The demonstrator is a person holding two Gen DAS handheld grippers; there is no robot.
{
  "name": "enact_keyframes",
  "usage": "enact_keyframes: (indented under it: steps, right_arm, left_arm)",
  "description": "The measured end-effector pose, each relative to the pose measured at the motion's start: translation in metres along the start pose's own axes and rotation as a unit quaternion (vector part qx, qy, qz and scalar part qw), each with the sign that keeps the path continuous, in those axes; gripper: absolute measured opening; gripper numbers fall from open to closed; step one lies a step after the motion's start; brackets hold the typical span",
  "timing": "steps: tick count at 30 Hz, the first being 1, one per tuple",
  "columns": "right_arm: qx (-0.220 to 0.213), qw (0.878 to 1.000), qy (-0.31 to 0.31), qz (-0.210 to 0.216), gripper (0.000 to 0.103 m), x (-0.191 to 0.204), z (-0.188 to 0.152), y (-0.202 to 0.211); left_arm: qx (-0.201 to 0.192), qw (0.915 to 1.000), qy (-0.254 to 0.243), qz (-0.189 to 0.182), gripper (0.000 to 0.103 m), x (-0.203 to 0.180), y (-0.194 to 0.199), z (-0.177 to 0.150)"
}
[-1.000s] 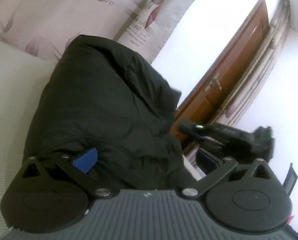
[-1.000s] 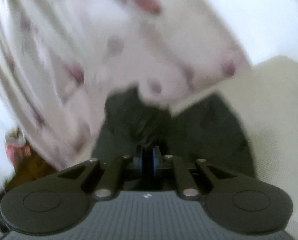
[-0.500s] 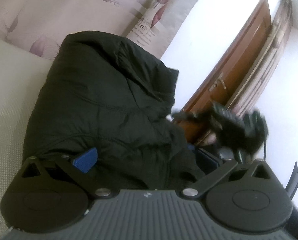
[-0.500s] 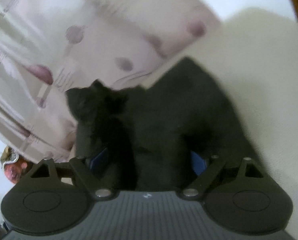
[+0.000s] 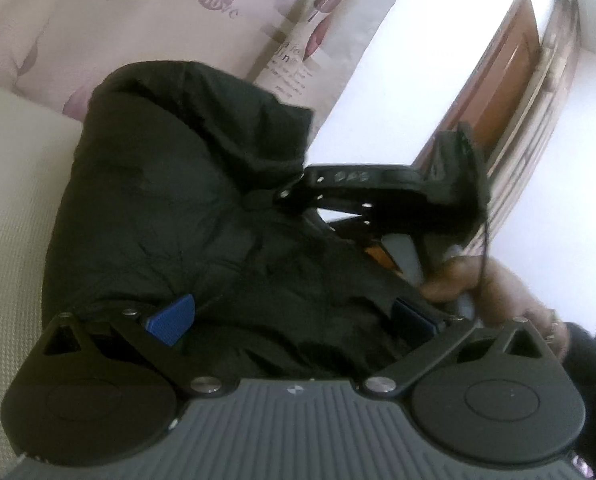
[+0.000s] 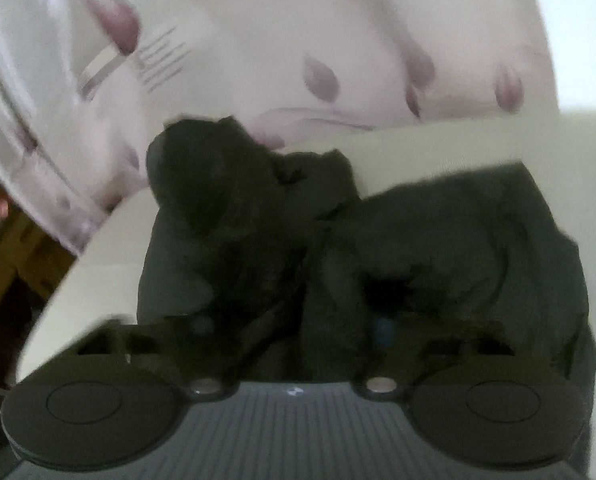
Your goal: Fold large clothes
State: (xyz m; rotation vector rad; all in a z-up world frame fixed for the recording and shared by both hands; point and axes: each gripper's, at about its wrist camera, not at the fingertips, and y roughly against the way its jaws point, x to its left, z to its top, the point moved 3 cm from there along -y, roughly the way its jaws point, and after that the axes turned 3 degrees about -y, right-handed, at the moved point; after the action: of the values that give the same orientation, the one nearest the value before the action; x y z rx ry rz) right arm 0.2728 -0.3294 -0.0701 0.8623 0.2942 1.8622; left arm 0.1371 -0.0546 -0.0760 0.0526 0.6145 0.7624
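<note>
Since the earlier frames, the right gripper (image 5: 294, 194) had swung in from the wooden door (image 5: 501, 92) side to the bundle's upper fold, its jaws just closing; whether fabric lay between them is too blurred to tell. Nearest, the left gripper (image 5: 290, 318) stood wide, blue pads (image 5: 172, 316) straddling the bulky black padded jacket (image 5: 170, 200), probably pinning the fold. That jacket lay on the cream mattress (image 5: 10, 184), with the lilac floral curtain (image 5: 138, 20) beyond it.

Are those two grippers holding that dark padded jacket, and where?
The left gripper stands open around the dark padded jacket. Whether the right gripper grips it cannot be told.
</note>
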Motion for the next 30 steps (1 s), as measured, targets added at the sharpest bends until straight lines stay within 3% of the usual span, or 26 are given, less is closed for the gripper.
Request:
enact_keyframes:
  steps: [2, 4, 6, 10, 15, 19, 22, 24, 25, 26, 28, 30]
  right_arm:
    - [-0.009, 0.999, 0.035, -0.004, 0.023, 0.011, 0.007, 0.001]
    - [-0.026, 0.997, 0.067, -0.002, 0.015, 0.020, 0.019, 0.013]
    - [-0.049, 0.995, 0.090, 0.000, 0.013, 0.025, 0.036, 0.028]
    - [-0.065, 0.993, 0.101, -0.015, 0.010, 0.008, 0.051, 0.041]
    - [-0.091, 0.995, 0.020, -0.027, 0.007, -0.070, 0.043, 0.052]
    - [-0.092, 0.995, -0.018, -0.016, 0.008, -0.115, 0.014, 0.054]
    - [-0.120, 0.990, -0.066, 0.033, 0.018, -0.127, 0.007, 0.064]
    - [-0.144, 0.985, -0.088, 0.038, 0.041, -0.136, 0.011, 0.079]
    - [-0.161, 0.982, -0.093, 0.026, 0.066, -0.139, 0.014, 0.086]
    - [-0.173, 0.980, -0.099, 0.009, 0.075, -0.148, 0.015, 0.093]
    - [-0.171, 0.977, -0.122, -0.023, 0.075, -0.168, 0.015, 0.098]
    - [-0.137, 0.979, -0.136, -0.065, 0.074, -0.188, 0.008, 0.091]
  left_arm:
    - [-0.003, 0.9995, 0.031, -0.007, 0.103, 0.002, 0.007, 0.008]
    - [-0.012, 0.9979, 0.064, -0.004, 0.103, 0.005, 0.012, 0.015]
    - [-0.020, 0.9962, 0.084, -0.011, 0.103, 0.006, 0.013, 0.022]
    - [-0.013, 0.9970, 0.076, -0.011, 0.103, -0.003, 0.004, 0.025]
    - [0.006, 0.9949, 0.099, -0.017, 0.103, -0.003, -0.010, 0.018]
    - [0.020, 0.9973, 0.069, -0.013, 0.103, -0.006, -0.024, 0.016]
    - [0.017, 0.9977, 0.066, -0.008, 0.103, -0.008, -0.031, 0.019]
    - [0.016, 0.9977, 0.065, -0.004, 0.103, -0.006, -0.031, 0.021]
    - [0.015, 0.9976, 0.067, -0.004, 0.103, -0.004, -0.032, 0.021]
    - [0.015, 0.9973, 0.072, -0.004, 0.103, -0.001, -0.031, 0.022]
    - [0.011, 0.9966, 0.081, -0.006, 0.103, 0.004, -0.029, 0.021]
    - [0.009, 0.9963, 0.085, -0.005, 0.103, 0.008, -0.027, 0.022]
